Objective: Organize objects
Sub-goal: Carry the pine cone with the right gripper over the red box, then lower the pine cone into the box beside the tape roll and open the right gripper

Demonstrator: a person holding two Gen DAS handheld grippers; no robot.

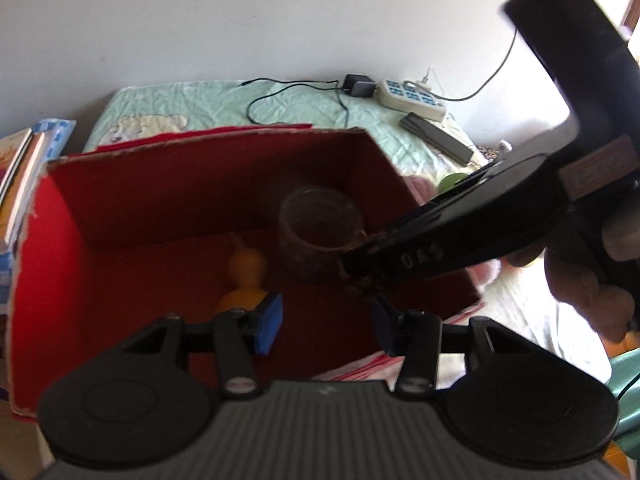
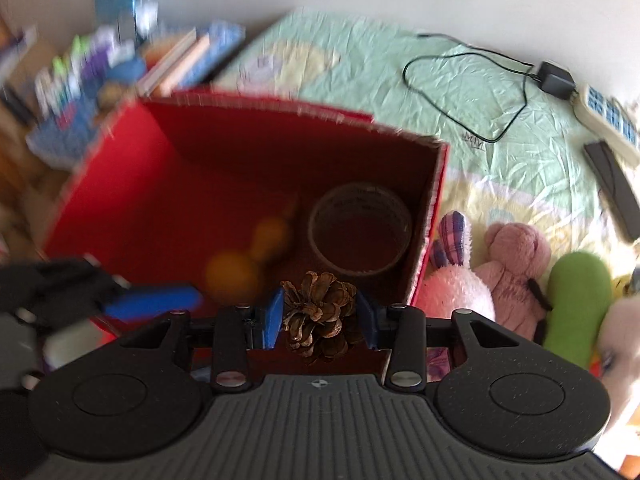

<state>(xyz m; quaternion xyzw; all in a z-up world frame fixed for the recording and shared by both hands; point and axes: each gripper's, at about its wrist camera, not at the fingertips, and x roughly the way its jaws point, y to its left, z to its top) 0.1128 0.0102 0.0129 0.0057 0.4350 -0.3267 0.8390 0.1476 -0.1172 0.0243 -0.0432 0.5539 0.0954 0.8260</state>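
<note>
A red cardboard box (image 1: 48, 264) (image 2: 120, 184) stands open on the bed. Inside lie a yellow gourd-shaped toy (image 1: 246, 276) (image 2: 248, 260) and a roll of clear tape (image 1: 320, 232) (image 2: 360, 232). My right gripper (image 2: 320, 318) is shut on a brown pine cone (image 2: 318, 316) and holds it above the box's near right corner. From the left wrist view the right gripper (image 1: 360, 276) reaches into the box from the right. My left gripper (image 1: 326, 324) is open and empty over the box's near edge; one blue finger (image 2: 152, 300) of it shows in the right wrist view.
Plush toys lie right of the box: a pink rabbit (image 2: 456, 284), a pink bear (image 2: 516, 260), a green one (image 2: 576, 304). A power strip (image 1: 412, 98) (image 2: 608, 120), adapter (image 2: 554, 80), cable and a dark flat case (image 1: 436, 138) (image 2: 612, 188) lie behind. Books (image 2: 176, 60) stand left.
</note>
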